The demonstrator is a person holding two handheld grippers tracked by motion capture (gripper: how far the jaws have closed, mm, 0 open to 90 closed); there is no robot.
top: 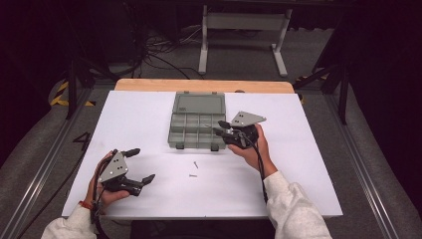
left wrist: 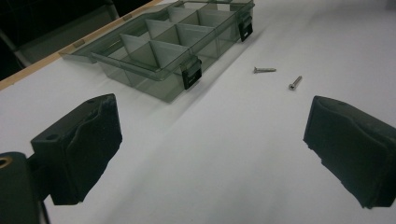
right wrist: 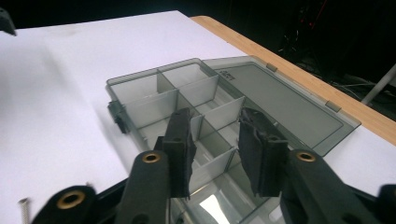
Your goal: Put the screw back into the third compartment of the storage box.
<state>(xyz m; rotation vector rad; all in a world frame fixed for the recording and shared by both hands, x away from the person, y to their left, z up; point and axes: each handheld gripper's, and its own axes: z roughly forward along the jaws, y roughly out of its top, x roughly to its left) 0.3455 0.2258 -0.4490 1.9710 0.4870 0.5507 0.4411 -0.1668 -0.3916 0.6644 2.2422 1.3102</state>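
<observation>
A translucent grey organizer box (top: 196,130) lies open mid-table, its lid (top: 199,104) folded flat behind it and its compartments looking empty. Two small screws (top: 196,164) (top: 193,175) lie loose on the white table just in front of it. My right gripper (top: 221,128) hovers over the box's front right corner. In the right gripper view its jaws (right wrist: 215,149) stand a little apart above the compartments (right wrist: 144,105) with nothing between them. My left gripper (top: 143,165) rests wide open near the front left, aimed at the screws (left wrist: 265,70) (left wrist: 294,82) and the box (left wrist: 163,51).
The white table surface (top: 298,164) has a wooden strip (top: 149,84) along its far edge. Beyond it are a white stand's legs (top: 239,40) and cables on the floor. A screw (right wrist: 23,205) shows at the lower left of the right gripper view.
</observation>
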